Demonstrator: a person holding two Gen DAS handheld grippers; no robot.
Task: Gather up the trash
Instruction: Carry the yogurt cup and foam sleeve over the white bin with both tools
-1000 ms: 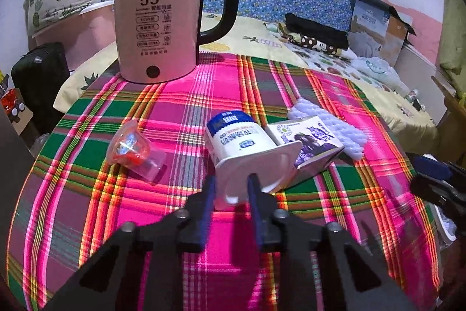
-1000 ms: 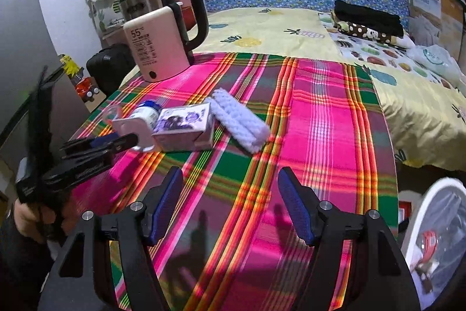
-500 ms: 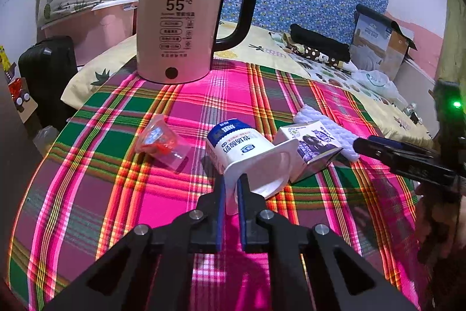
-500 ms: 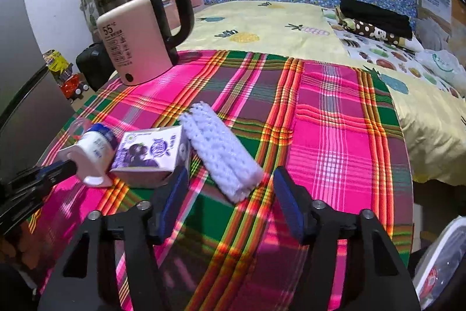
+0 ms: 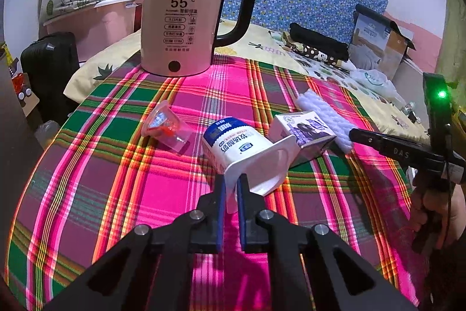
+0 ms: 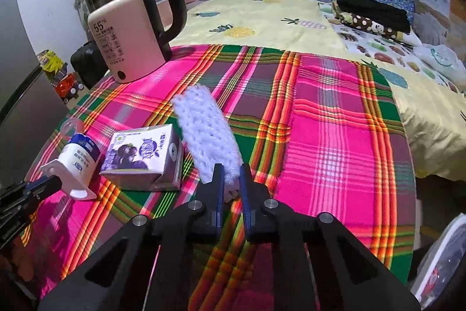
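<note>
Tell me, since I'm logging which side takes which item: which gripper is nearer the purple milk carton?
Hard to call; perhaps right. The right gripper grips the white foam netting touching the purple milk carton; the left gripper grips the yogurt cup beside it.

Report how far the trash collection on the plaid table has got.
Done: some scraps already lie in the white bin at the table's edge. In hand: the left gripper pinches the yogurt cup by its rim; the right gripper, whose jaws have just been closing, grips the white foam net. Left: the purple carton and the clear wrapper.
</note>
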